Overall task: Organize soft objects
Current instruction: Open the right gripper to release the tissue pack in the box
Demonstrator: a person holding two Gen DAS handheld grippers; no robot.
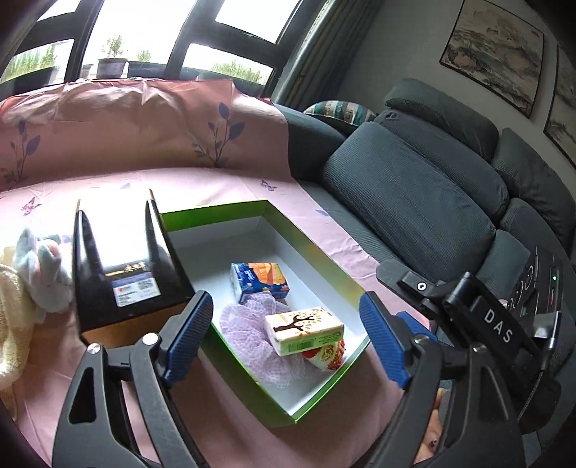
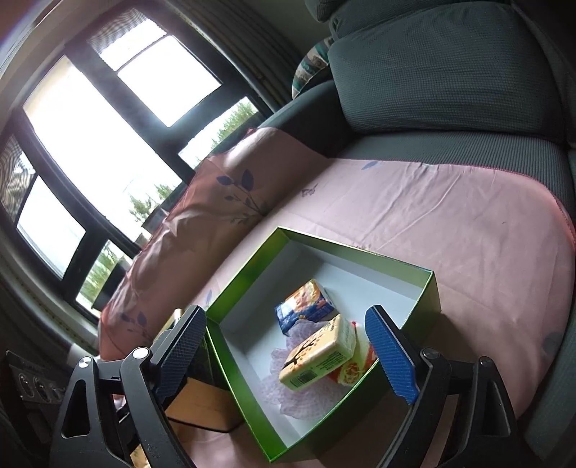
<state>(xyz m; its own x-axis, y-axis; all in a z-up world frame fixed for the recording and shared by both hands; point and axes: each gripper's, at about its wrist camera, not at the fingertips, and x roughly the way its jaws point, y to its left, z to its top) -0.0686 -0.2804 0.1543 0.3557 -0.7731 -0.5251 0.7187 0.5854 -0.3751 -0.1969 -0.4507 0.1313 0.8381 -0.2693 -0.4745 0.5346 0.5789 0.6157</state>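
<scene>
A green box (image 1: 219,212) with a white inside sits on the pink sheet; it also shows in the right wrist view (image 2: 430,288). In it lie a blue-orange tissue pack (image 1: 261,279), a cream tissue pack (image 1: 304,329) on a lilac mesh puff (image 1: 244,324), and a red-white pack (image 1: 329,354) under the cream one. A grey-pink plush toy (image 1: 45,273) and a cream towel (image 1: 9,324) lie at the left. My left gripper (image 1: 286,338) is open and empty above the box. My right gripper (image 2: 288,352) is open and empty, also above the box; part of it shows in the left wrist view (image 1: 468,306).
A black box (image 1: 118,259) with a wooden base stands left of the green box, touching it. The grey sofa back (image 1: 414,190) rises at the right. A window (image 1: 144,32) lies behind the pink-draped backrest.
</scene>
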